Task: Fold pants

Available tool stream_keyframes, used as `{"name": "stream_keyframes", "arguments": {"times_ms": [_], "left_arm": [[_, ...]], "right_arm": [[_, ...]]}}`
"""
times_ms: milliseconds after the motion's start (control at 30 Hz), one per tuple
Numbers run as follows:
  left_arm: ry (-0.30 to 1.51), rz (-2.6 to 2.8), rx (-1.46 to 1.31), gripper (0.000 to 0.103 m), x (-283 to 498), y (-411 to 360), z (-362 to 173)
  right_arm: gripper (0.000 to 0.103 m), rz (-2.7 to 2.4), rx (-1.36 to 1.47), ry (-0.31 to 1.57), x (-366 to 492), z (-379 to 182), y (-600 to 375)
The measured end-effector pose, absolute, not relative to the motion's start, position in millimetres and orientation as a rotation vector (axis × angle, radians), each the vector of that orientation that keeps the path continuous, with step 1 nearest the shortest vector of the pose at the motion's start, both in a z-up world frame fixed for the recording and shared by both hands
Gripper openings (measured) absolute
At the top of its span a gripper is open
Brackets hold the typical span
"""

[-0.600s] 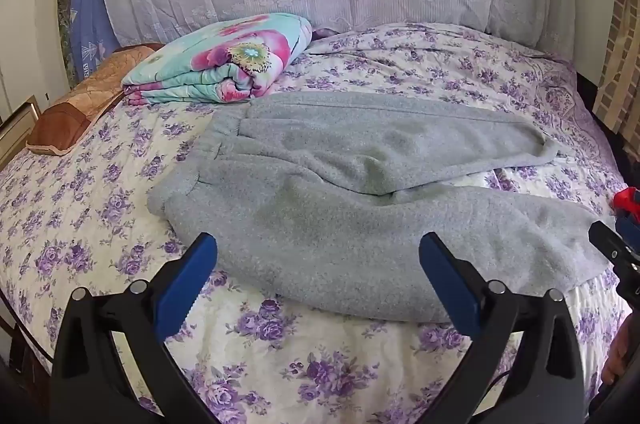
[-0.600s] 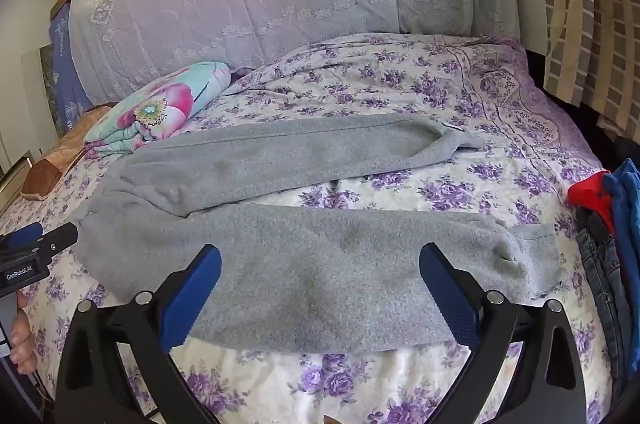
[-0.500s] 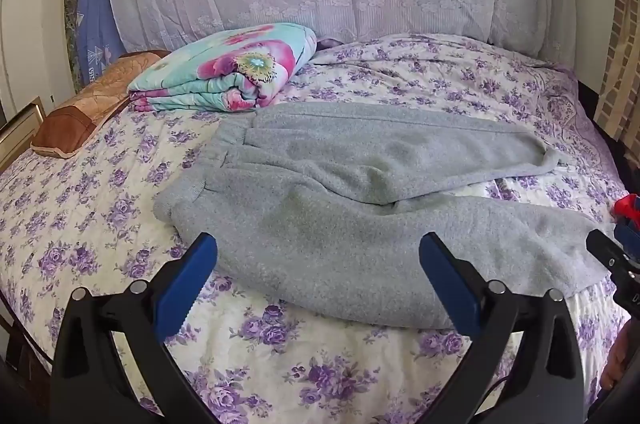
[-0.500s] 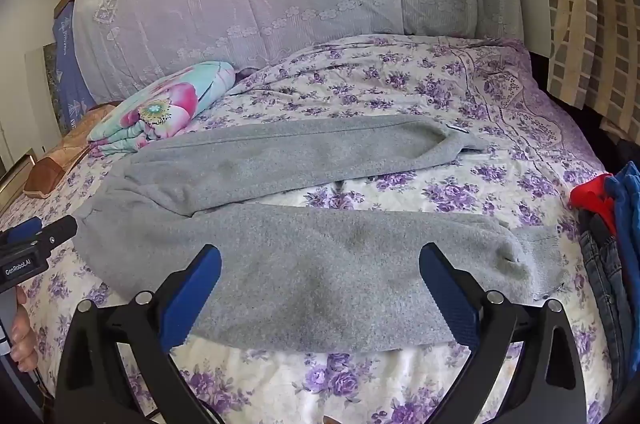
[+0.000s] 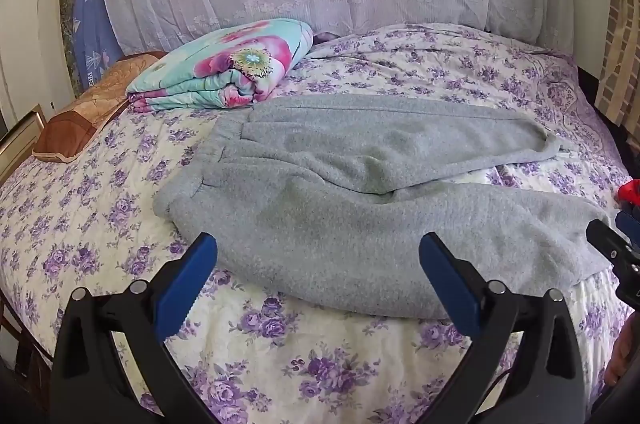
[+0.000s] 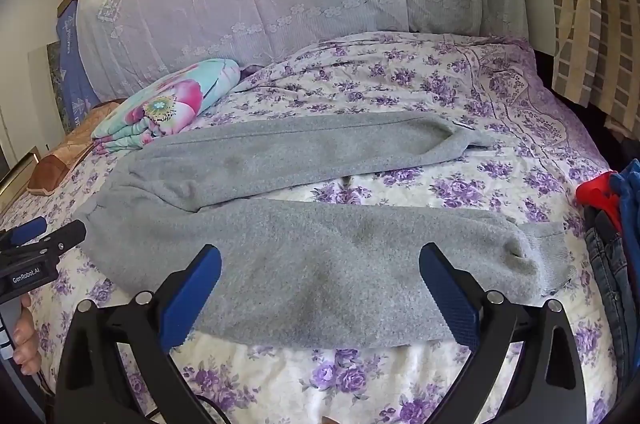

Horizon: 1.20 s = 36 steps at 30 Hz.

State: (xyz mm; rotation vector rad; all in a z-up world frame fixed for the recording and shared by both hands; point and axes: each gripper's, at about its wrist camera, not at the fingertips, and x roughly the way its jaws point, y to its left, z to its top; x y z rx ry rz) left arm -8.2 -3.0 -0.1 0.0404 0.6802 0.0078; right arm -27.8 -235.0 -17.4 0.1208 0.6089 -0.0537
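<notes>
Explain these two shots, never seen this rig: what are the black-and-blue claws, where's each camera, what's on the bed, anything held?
No robot here. A person holds a hand-held gripper in each hand, and each has a wide-angle camera looking forward along its two blue-padded fingers. One picture comes from the left gripper, the other from the right gripper. Each also catches the other gripper at its edge.

Both hang over a bed with a purple flowered cover. On it lie grey pants, spread flat with the legs apart, waistband toward the left gripper. Behind them are a folded flowered blanket and a brown pillow. More clothes are piled at the right edge.

Both grippers are open and hold nothing.
</notes>
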Motion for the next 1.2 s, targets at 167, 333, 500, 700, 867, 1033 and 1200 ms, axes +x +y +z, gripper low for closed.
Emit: {"name": "stream_keyframes", "arguments": {"times_ms": [167, 333, 500, 700, 867, 1033, 1200], "left_arm": [[0.690, 0.020, 0.034, 0.099, -7, 0, -1], [0.697, 0.025, 0.027, 0.099, -6, 3, -2], [0.698, 0.025, 0.026, 0.099, -6, 4, -4], [0.699, 0.027, 0.027, 0.099, -7, 3, -5], [0.701, 0.027, 0.027, 0.099, -6, 3, -7], [0.705, 0.029, 0.026, 0.099, -6, 4, -10], [0.707, 0.031, 0.024, 0.099, -6, 5, -11]], "right_arm": [[0.099, -0.044, 0.114, 0.610, -29, -16, -233], [0.099, -0.045, 0.114, 0.609, -29, -16, -232], [0.099, -0.045, 0.115, 0.610, -29, -17, -232], [0.099, -0.045, 0.115, 0.610, -29, -17, -233], [0.099, -0.045, 0.117, 0.611, -29, -18, -233], [0.099, -0.046, 0.121, 0.612, -29, -20, -235], [0.099, -0.046, 0.121, 0.613, -29, -20, -236]]}}
